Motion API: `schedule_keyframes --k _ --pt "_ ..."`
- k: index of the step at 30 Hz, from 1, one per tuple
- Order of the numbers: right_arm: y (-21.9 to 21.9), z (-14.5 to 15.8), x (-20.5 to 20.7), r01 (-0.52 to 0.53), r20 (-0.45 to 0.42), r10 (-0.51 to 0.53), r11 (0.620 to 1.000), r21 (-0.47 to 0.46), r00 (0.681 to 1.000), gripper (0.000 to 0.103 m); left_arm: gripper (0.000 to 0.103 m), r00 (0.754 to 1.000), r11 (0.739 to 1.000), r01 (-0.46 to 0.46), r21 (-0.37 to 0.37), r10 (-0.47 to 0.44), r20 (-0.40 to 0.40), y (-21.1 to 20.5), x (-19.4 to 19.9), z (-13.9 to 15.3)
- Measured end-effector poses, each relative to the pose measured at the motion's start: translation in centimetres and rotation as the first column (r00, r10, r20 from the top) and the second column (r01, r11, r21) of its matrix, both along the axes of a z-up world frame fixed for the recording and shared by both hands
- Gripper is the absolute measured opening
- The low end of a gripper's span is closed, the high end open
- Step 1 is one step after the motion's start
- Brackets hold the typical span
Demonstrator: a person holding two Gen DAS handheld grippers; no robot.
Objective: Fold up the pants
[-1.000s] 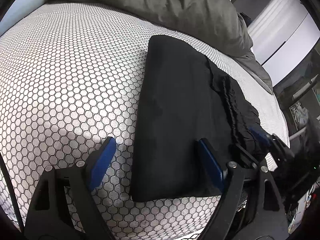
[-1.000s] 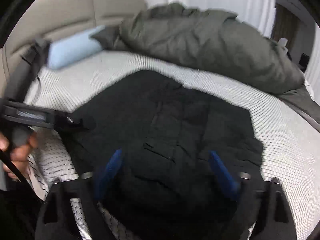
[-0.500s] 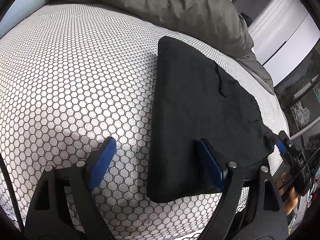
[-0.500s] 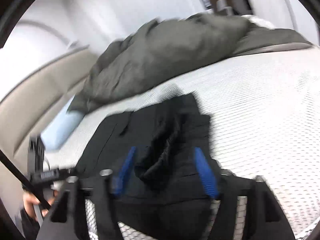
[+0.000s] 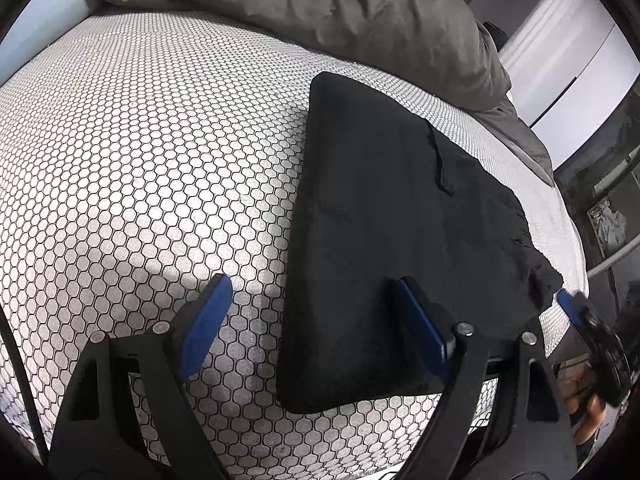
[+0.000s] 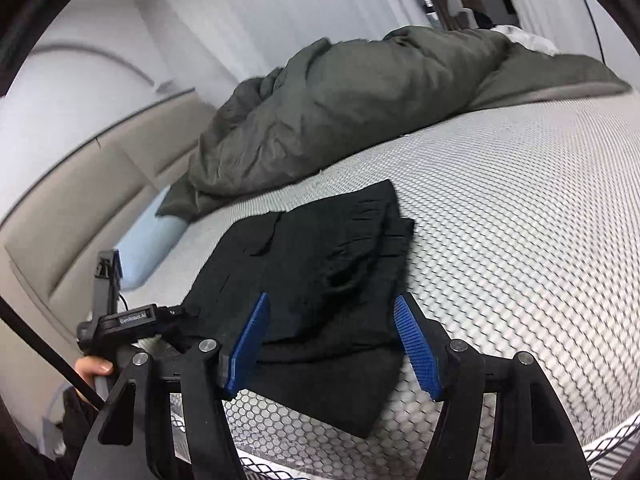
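The black pants (image 5: pixel 392 232) lie folded in a flat rectangle on the honeycomb-patterned bed; they also show in the right wrist view (image 6: pixel 320 280). My left gripper (image 5: pixel 316 328) is open and empty, low over the near left edge of the pants, its right finger over the cloth. My right gripper (image 6: pixel 336 344) is open and empty, just above the near end of the pants. It shows at the right edge of the left wrist view (image 5: pixel 592 332). The left gripper shows in the right wrist view (image 6: pixel 120 320).
A rumpled grey-green duvet (image 5: pixel 320 8) lies along the far side of the bed (image 5: pixel 140 160). A light blue pillow (image 6: pixel 148 236) sits by the padded beige headboard (image 6: pixel 80 200). The bed's near edge runs just below both grippers. White curtains hang behind.
The top fold of the pants has been laid down flat. The right gripper has let go of the cloth and drawn back toward the near edge. The left gripper has barely moved.
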State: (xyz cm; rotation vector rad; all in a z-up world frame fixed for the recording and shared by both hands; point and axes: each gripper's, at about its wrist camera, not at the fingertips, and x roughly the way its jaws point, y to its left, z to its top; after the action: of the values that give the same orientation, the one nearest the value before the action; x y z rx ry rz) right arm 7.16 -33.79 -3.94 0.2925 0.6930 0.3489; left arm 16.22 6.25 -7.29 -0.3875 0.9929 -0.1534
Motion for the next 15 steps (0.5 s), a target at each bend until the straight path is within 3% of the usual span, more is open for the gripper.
schedule_keyframes --k 4,7,8,12,15 --pt "0.2 -2.5 3.5 0.035 -0.117 -0.027 0.997 0.072 0.993 0.053 0.082 1.0 1.0 0.003 -0.005 -0.003 -0.003 -0.1 -0.1 0.1" --pt "0.7 -1.5 3.3 0.018 -0.079 -0.013 0.998 0.056 0.997 0.025 0.082 1.0 1.0 0.013 -0.007 -0.013 0.001 0.2 -0.6 0.3" --pt "1.0 -1.0 3.2 0.01 -0.061 -0.007 0.999 0.044 0.998 0.021 0.082 1.0 1.0 0.017 -0.007 -0.017 0.002 0.4 -0.7 0.4" --pt "1.5 0.8 1.0 0.003 -0.011 -0.003 1.0 0.005 1.0 0.016 0.082 1.0 1.0 0.027 -0.016 -0.026 0.01 0.9 -1.3 0.8" --pt "0.8 -0.4 0.4 0.03 -0.036 -0.03 1.0 -0.007 0.999 0.016 0.082 0.999 0.999 0.035 -0.014 -0.034 0.013 0.9 -1.6 1.0"
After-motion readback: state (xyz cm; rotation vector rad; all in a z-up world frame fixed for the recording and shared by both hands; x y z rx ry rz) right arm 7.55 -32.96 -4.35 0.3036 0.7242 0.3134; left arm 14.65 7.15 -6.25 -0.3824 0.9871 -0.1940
